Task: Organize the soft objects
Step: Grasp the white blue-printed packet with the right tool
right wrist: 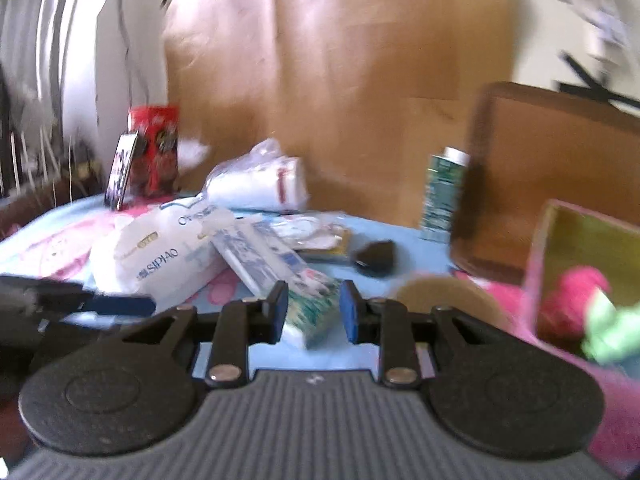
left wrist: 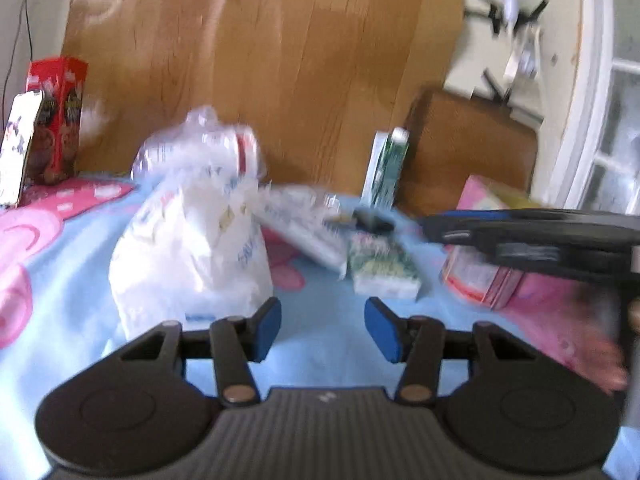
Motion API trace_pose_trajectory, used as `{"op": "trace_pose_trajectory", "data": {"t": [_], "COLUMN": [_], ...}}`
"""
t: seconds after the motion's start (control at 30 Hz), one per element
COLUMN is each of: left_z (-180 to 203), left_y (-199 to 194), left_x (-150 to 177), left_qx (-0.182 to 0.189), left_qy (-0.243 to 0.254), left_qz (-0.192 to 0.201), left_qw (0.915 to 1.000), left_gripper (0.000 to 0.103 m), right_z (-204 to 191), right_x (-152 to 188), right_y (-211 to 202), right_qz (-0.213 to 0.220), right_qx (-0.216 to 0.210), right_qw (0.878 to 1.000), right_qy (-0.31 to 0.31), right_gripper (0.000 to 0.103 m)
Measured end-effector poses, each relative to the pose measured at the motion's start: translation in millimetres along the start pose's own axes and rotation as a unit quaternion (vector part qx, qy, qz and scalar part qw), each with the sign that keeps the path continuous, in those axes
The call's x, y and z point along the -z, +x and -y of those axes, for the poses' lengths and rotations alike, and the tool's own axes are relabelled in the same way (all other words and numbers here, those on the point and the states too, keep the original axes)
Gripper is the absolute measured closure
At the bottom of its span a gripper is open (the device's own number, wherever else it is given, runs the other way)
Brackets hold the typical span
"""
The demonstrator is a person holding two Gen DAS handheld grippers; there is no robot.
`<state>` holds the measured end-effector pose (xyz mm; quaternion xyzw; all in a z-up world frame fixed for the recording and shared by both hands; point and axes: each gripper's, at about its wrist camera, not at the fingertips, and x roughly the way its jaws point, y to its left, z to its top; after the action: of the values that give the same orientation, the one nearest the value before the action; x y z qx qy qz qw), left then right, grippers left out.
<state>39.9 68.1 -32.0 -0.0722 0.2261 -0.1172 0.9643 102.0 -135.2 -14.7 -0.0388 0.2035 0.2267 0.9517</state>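
Most of the sorting looks undone to me: the soft packs lie heaped in mid-bed, and only a red-and-green plush (right wrist: 580, 312) sits in the pink box (right wrist: 536, 276) at my right, so I judge one item stowed and the rest waiting. Going left to right: a red snack box (left wrist: 60, 120) stands at the far left by the wall with a dark flat card (right wrist: 122, 172) leaning on it; next the big white tissue pack (left wrist: 188, 248), upright in the left view, with a clear-wrapped white roll (left wrist: 204, 148) behind it; then a long blue-printed pack (right wrist: 260, 256) lying slantwise, a green-printed tissue pack (left wrist: 384, 268) flat beside it, a small black object (right wrist: 376, 260) past that, and a green carton (left wrist: 390, 164) upright against the boards. My left gripper (left wrist: 322, 330) has its jaws apart over bare sheet with nothing between them. My right gripper (right wrist: 314, 312) has its jaws partly apart with the green-printed pack's end between them; the blur keeps me from telling whether the pads press it. The surface is a bed sheet (left wrist: 320, 312), pale blue with pink cartoon shapes. Behind it stand brown cardboard sheets (left wrist: 280, 60) against a pale wall; a white-framed window (left wrist: 600, 120) is at far right.
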Motion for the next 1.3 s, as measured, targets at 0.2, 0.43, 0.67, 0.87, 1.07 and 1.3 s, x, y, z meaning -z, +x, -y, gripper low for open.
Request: {"op": "trace_pose_trajectory", "data": {"t": [0.2, 0.43, 0.67, 0.87, 1.07, 1.3], "left_z": [-7, -22, -26, -28, -29, -19], "left_y": [-12, -16, -15, -16, -15, -8], "left_x": [2, 1, 1, 2, 2, 0], "left_qx": [0.019, 0.041, 0.037, 0.036, 0.036, 0.038], "left_qy": [-0.022, -0.064, -0.075, -0.085, -0.086, -0.055], "left_qz": [0.047, 0.072, 0.075, 0.076, 0.07, 0.044], "left_qw": [0.9985, 0.9945, 0.9936, 0.9929, 0.9932, 0.9968], "left_gripper": [0.051, 0.051, 0.051, 0.051, 0.051, 0.049], "right_z": [-31, -26, -46, -37, 10, 57], "right_x": [-22, -28, -10, -24, -30, 46], "right_y": [69, 107, 119, 80, 4, -57], "right_qz": [-0.043, -0.098, -0.086, -0.015, 0.0, -0.074], "right_qx": [-0.048, -0.073, -0.028, 0.002, -0.075, -0.169], "right_qw": [0.992, 0.986, 0.983, 0.991, 0.996, 0.945], "right_qy": [-0.106, -0.113, -0.163, -0.131, 0.053, 0.271], "right_gripper": [0.051, 0.051, 0.059, 0.089, 0.088, 0.088]}}
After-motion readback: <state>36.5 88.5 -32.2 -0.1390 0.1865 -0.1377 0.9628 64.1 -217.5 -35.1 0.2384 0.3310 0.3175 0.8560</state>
